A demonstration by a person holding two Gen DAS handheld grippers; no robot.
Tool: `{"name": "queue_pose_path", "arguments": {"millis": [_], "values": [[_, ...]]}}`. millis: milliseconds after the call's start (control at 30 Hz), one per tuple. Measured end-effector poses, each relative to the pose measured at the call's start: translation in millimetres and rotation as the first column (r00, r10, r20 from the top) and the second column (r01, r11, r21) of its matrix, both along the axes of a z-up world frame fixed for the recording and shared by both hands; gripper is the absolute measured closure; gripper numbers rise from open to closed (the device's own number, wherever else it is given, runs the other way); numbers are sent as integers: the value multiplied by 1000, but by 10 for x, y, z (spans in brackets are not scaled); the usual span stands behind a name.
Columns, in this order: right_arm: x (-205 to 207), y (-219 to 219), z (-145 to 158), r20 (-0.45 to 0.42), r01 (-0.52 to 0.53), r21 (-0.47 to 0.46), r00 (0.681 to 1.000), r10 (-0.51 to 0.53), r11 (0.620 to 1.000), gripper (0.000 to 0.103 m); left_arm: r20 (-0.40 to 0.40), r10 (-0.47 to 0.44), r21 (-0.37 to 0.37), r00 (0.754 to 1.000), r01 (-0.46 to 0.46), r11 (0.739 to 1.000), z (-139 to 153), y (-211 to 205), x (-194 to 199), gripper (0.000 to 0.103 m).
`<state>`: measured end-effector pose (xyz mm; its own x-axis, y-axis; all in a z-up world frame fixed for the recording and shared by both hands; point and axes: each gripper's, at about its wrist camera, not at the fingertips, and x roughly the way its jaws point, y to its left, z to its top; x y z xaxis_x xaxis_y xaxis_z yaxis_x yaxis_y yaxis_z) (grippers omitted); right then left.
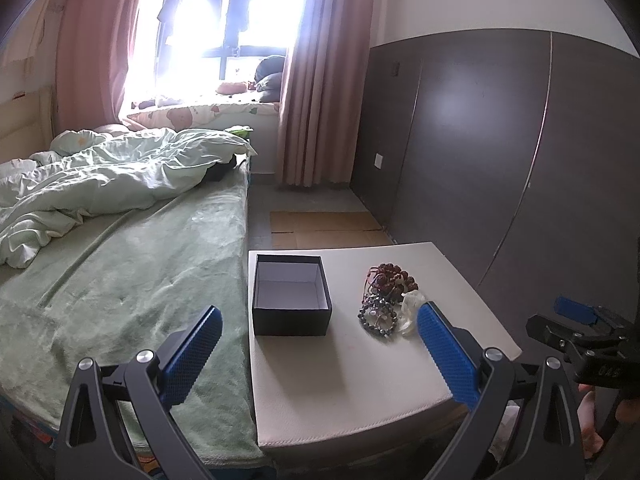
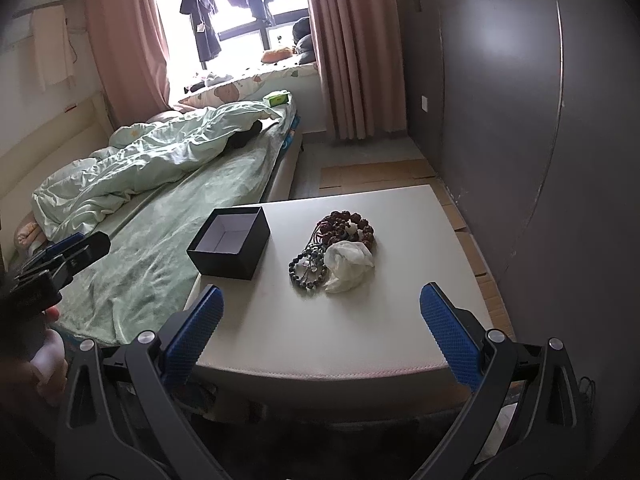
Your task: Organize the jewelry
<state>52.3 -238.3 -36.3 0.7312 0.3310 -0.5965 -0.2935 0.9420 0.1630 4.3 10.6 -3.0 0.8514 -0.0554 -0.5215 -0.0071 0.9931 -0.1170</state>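
Jewelry (image 2: pixel 332 248) beside open box (image 2: pixel 229 242)

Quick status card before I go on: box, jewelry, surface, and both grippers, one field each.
box: black box, open top, nothing seen inside, on left part of table
jewelry: bead bracelets heaped right of box, apart from it
cloth: white cloth against the heap
surface: white table beside bed
left gripper: open, holding nothing, short of the box
right gripper: open, holding nothing, short of the heap
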Motion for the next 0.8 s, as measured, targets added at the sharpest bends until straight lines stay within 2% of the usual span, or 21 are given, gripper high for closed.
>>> {"name": "queue_pose_path", "arguments": {"millis": [267, 567, 800], "values": [[54, 10, 4, 2, 8, 3, 1000, -8, 1000, 5, -3, -1, -9, 1000, 1, 1000, -20, 4, 60, 8], [220, -57, -63, -51, 57, 45, 997, -54, 997, 5, -12, -23, -19, 1000, 22, 1000, -88, -6, 234, 8], [464, -161, -152, -96, 128, 73, 988, -121, 989, 5, -29, -36, -73, 999, 34, 997, -193, -5, 521, 8]]}}
